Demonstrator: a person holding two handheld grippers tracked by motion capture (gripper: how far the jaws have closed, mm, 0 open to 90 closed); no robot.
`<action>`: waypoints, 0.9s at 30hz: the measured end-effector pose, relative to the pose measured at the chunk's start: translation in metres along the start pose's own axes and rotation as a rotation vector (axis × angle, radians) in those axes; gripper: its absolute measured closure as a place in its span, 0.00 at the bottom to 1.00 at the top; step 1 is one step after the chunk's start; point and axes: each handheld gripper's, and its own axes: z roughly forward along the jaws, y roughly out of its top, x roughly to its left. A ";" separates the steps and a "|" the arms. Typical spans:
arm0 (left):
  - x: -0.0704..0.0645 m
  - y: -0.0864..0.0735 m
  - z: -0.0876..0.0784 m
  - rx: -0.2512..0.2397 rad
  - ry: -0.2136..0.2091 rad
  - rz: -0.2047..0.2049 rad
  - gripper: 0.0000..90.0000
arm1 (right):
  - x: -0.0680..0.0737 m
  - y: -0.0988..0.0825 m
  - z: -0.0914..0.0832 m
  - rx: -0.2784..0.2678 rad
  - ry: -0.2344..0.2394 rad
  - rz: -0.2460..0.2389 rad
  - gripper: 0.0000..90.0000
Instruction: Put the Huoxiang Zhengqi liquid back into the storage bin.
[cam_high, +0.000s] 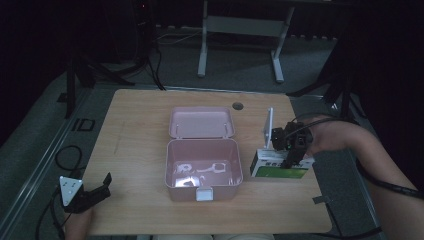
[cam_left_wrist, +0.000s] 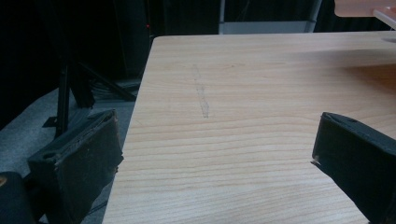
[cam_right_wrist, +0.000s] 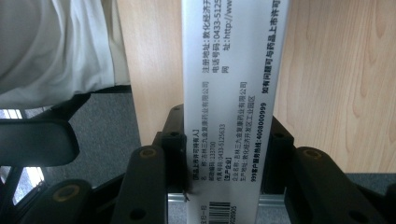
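The right gripper (cam_high: 291, 161) has its jaws clamped on the white-and-green box (cam_high: 272, 169); left gripper (cam_high: 95, 192) jaws gape over the tabletop (cam_high: 140, 125)

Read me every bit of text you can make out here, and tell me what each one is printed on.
On the white and green cardboard medicine box clamped in the right tongs:
"0433-5125633"
"133700"
"4008000999"
"http://www", cut off at the edge
Barcode digits: too cut off to read.
Chinese print in several lines: an address and company details, too fine to quote reliably.
Open pink plastic box and light wooden table: no text.
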 end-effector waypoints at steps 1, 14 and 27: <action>0.000 0.000 0.000 0.001 0.001 0.001 0.02 | 0.001 0.001 -0.001 -0.002 0.002 -0.001 0.69; 0.001 0.000 -0.001 -0.004 -0.003 -0.002 0.02 | 0.002 0.041 -0.010 0.000 -0.026 -0.016 0.69; 0.001 0.000 -0.001 -0.006 -0.005 -0.005 0.02 | 0.003 0.091 -0.006 0.027 -0.026 -0.061 0.69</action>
